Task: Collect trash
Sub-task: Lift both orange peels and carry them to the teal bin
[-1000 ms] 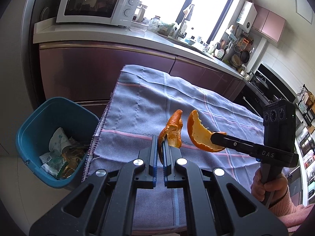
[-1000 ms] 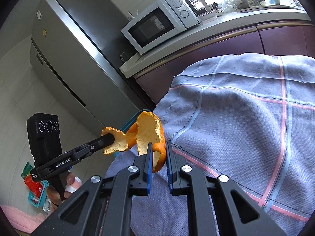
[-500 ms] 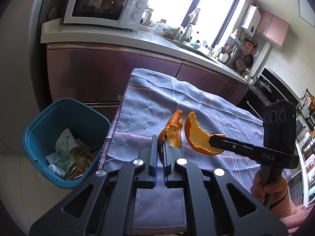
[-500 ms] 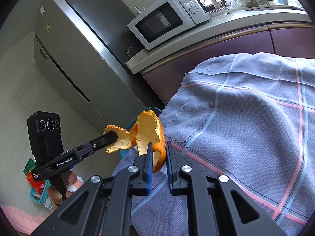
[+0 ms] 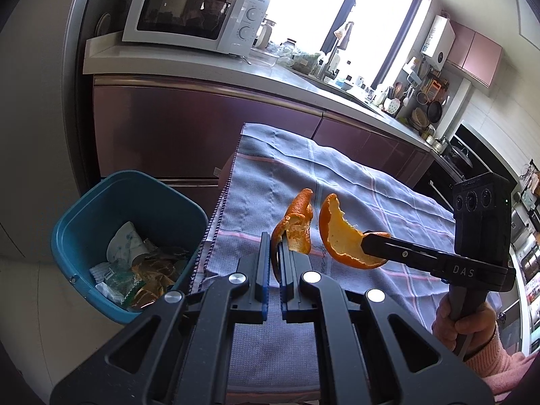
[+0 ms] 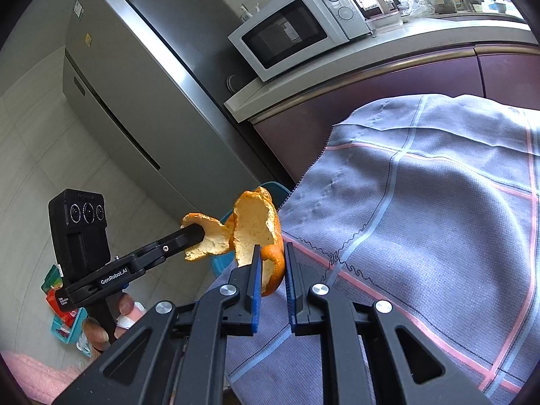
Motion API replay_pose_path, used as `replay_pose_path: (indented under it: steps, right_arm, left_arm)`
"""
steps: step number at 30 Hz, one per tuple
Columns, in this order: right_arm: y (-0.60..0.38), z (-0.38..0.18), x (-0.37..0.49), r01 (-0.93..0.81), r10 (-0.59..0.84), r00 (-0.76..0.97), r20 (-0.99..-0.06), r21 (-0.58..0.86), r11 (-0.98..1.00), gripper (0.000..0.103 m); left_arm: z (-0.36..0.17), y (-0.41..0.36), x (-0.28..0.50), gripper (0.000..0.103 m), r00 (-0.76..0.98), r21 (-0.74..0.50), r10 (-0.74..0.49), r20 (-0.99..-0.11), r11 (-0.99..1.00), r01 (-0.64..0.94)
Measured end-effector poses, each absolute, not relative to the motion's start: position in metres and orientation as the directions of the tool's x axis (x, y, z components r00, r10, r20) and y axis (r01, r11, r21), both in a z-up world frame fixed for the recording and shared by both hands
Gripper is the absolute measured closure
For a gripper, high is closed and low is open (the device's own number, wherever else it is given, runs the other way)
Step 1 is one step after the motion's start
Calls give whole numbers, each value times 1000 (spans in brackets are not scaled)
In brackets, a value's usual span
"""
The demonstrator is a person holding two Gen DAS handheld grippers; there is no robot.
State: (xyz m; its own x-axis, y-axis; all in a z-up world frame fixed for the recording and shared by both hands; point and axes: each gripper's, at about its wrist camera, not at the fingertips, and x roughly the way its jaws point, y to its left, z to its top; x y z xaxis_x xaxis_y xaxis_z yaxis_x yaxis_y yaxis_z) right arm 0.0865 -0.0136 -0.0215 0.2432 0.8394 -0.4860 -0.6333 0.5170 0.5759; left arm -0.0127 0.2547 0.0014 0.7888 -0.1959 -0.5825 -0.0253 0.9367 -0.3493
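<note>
Orange peel pieces hang above the cloth-draped tabletop (image 5: 354, 182): left gripper (image 5: 274, 246) pinches a curled strip (image 5: 298, 222), right gripper (image 6: 270, 256) a cupped shell (image 6: 256, 233). Only the left wrist view shows the teal bin's (image 5: 101, 202) wrappers; the right shows the fridge (image 6: 135, 84).

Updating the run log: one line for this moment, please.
left hand-held gripper: holds orange peel | right hand-held gripper: holds peel piece | blue bin: left, not reached

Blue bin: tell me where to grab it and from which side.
Grip the blue bin by its near rim, beside the table, coming from above. It stands upright and open-topped, its thin rim exposed, with trash filling only the bottom. Both grippers hold orange peel now.
</note>
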Motion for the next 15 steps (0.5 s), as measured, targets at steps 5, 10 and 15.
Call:
replay_pose_path:
  steps: [5,10,15]
  right_arm:
    - [-10,-21,85,-638,842,234,-486,577,510,92]
    - [-3,-18,86,-644,843,224,-489,575,505,92]
    - [4,-17,88,-651,844,212,-492,574,497,92]
  left_arm:
    - [1,260,-14,98,792,-347,-181,-582,937,-40]
    - [1,267,-16,98,795,-346,-168,-584,936,-57]
    - [0,272,-18,98,795,-345,-153,-587,936,-75]
